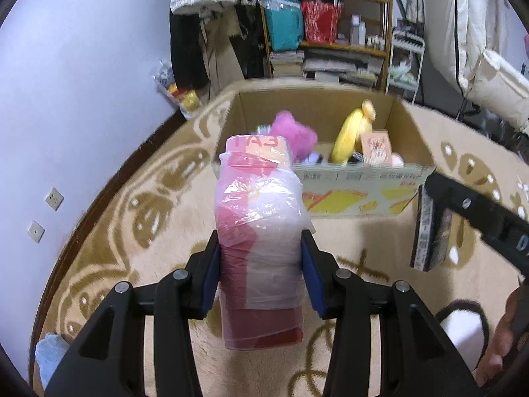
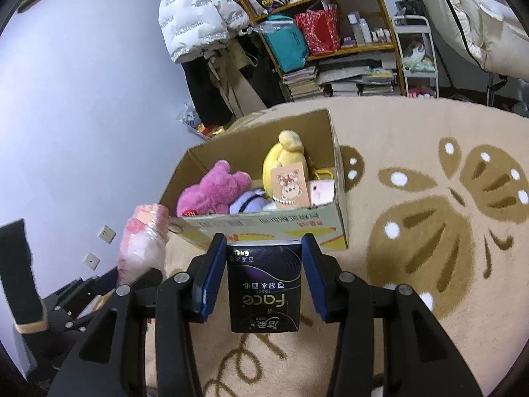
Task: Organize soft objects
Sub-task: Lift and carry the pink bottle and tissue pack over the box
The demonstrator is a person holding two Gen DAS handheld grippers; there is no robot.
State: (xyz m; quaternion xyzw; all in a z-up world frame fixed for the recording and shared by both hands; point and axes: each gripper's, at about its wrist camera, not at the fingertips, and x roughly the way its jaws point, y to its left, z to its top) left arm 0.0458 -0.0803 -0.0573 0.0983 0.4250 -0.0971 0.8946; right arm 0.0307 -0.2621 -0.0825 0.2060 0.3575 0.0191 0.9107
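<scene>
Plastic-wrapped pink pack (image 1: 261, 241) sits pinched between the blue pads of the left gripper (image 1: 261, 264), held above the beige rug (image 1: 132, 198) and poking forward toward a cardboard box (image 1: 360, 195). The pack's far end overlaps the box's near left corner in the left wrist view; whether they touch cannot be told. The right gripper (image 2: 264, 271) clamps a dark tissue pack (image 2: 264, 284) lengthwise between its pads, printed face up, just short of the box's (image 2: 271, 228) near wall. From the right wrist, the pink pack (image 2: 143, 241) shows at left, beside the box's near left corner, with the left gripper's black frame below it. From the left wrist, the tissue pack (image 1: 429, 231) hangs at right in the other tool.

Inside the box lie a pink plush (image 2: 215, 192), a yellow plush (image 2: 281, 162) with a card tag (image 2: 289, 182), a small purple plush (image 2: 248, 201) and a pink item (image 2: 320, 192) at the right wall. Behind stand a shelf (image 2: 330, 49) and a hanging white jacket (image 2: 195, 10).
</scene>
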